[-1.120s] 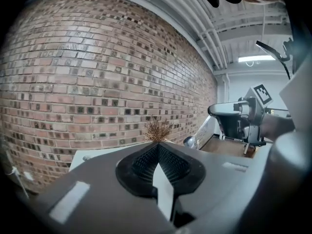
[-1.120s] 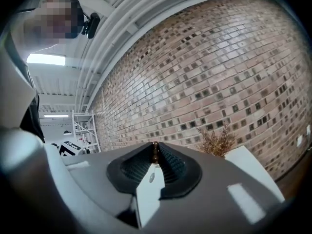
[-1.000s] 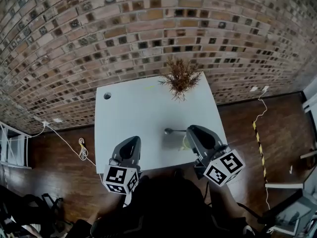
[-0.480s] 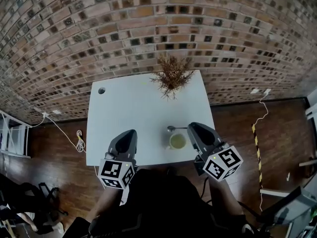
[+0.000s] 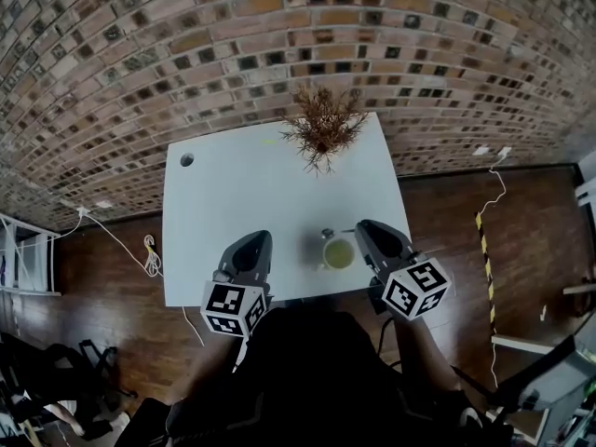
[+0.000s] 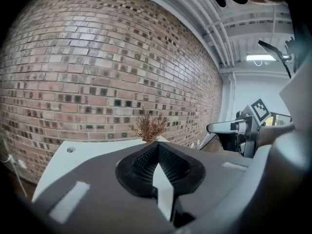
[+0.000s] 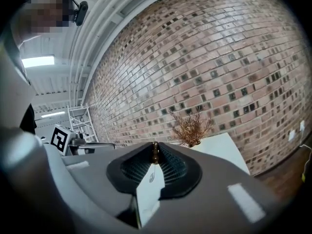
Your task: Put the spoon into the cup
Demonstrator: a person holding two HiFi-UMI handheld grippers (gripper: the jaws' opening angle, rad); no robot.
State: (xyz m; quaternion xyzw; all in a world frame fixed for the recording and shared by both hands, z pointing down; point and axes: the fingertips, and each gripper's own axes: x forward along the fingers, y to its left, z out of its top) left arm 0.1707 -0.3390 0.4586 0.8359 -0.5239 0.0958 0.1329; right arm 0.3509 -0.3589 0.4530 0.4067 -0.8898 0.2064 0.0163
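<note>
Right gripper [image 5: 360, 232] is clamped on the handle end of the spoon [image 5: 328, 235]. The spoon runs along the table's [image 5: 233, 203] near edge, bowl pointing left, right at the far rim of the cup [image 5: 338, 252]. The cup's by the near edge, toward the right corner. Left gripper [image 5: 253, 241] is closed on nothing, further left. The dried plant [image 5: 323, 130] is at the far edge, well apart.

Left gripper [image 5: 255, 240]: low on the person's left, pointing forward and slightly downward; fingers [image 6: 142, 164] closed tip to tip with nothing between them.
Right gripper [image 5: 363, 229]: alongside the left, aimed the same way; fingers [image 7: 171, 168] pinched on the end of the spoon [image 7: 155, 153].
</note>
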